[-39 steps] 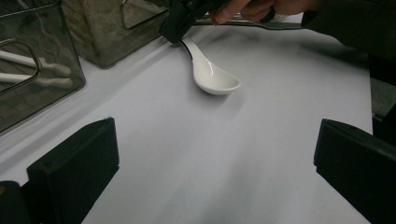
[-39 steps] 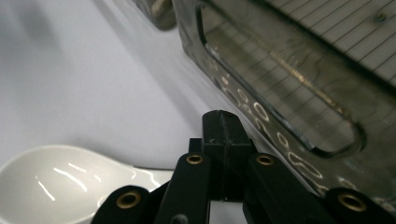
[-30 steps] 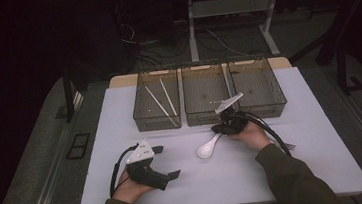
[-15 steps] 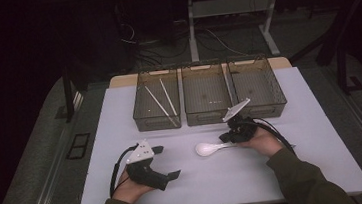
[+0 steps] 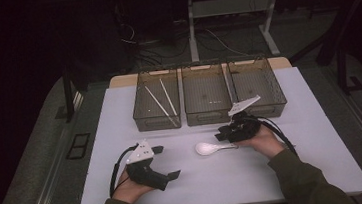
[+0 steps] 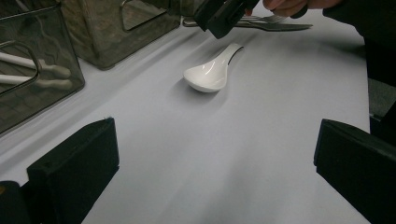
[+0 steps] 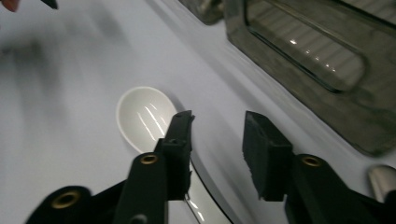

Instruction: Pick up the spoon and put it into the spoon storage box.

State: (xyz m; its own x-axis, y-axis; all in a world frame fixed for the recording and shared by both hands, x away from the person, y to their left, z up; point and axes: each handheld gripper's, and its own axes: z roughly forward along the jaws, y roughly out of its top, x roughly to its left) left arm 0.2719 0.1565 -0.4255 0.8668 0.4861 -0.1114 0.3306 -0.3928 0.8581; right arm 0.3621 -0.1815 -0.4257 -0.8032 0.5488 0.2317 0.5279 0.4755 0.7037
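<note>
A white ceramic spoon [image 5: 208, 148] lies on the white table, bowl to the left and handle toward my right gripper [image 5: 221, 137]. In the right gripper view the spoon [image 7: 142, 116] sits just left of the jaws, its handle running under the left jaw. The right gripper [image 7: 217, 123] has just been opening; its pads stand apart and press on nothing. My left gripper [image 5: 167, 161] rests open at the front left of the table. In the left gripper view, its jaws [image 6: 215, 135] stand wide apart and the spoon [image 6: 210, 72] lies well ahead.
Three clear bins stand in a row at the back: the left bin [image 5: 157, 126] holds white chopsticks [image 5: 161, 101], then the middle bin [image 5: 208, 117] and the right bin [image 5: 265, 110]. Metal cutlery [image 6: 271, 23] lies on the table by the right hand.
The spoon, held slanted by the right gripper a second ago, now lies flat on the table. The right hand shifted slightly right and its jaws came apart off the handle. The left gripper stayed put.
</note>
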